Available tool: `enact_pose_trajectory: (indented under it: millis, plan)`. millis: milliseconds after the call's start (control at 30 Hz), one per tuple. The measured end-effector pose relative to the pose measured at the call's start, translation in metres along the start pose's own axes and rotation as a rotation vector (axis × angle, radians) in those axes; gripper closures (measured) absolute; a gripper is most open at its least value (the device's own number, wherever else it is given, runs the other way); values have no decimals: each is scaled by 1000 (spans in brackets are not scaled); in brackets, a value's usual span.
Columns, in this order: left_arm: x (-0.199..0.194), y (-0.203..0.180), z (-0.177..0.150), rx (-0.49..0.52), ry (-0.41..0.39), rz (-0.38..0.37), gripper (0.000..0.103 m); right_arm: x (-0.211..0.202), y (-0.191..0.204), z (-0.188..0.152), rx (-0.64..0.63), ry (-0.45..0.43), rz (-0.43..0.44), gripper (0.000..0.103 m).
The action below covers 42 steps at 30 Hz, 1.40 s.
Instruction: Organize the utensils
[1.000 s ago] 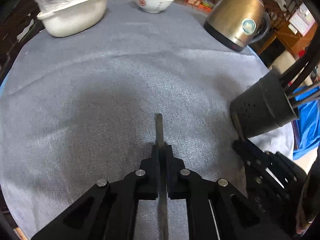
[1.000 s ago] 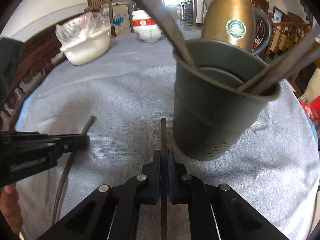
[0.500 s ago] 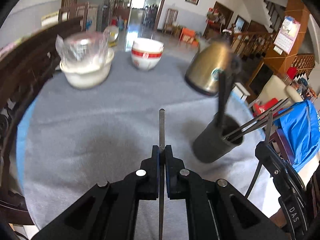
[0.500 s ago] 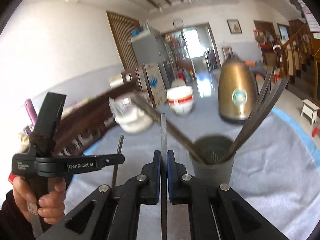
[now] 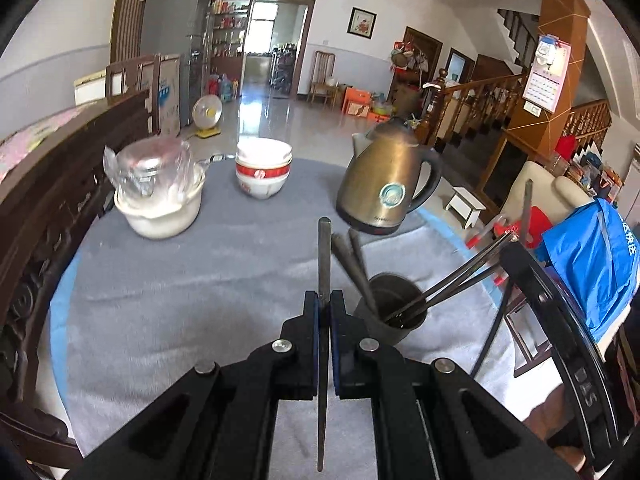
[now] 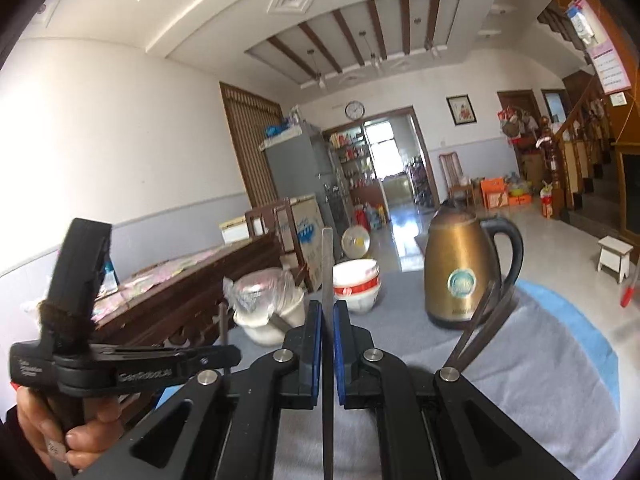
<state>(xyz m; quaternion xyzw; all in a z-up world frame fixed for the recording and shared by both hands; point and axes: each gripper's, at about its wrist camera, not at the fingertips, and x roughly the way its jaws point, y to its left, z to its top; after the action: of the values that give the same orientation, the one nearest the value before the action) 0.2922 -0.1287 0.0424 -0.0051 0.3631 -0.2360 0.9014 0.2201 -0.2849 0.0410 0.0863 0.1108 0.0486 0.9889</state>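
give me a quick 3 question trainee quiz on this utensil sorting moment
1. True or false: the left claw is shut on a chopstick.
2. Which item stands nearest the dark utensil holder? A) white basin B) red-banded bowls C) brass kettle
3. Fill in: the right claw grips a ____.

Key:
1. True; its tip points up past the fingertips.
2. C, the brass kettle. The white basin and red-banded bowls sit farther off on the grey cloth.
3. Chopstick.
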Motion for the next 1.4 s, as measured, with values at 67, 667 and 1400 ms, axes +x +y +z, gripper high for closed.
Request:
enact_pose_trajectory:
  millis: [67,667,1400]
  plan:
    - [-3,-4,5,7,-8,-3,98,0,-7,7,13,-32,-7,97]
    - [-27,-51,62,69,-137,-43,98,23,-55,53,152,-201,-84,97]
    - [29,-69,87,-49,-332,-7,98,44,-67,45,127,-246,-270,97]
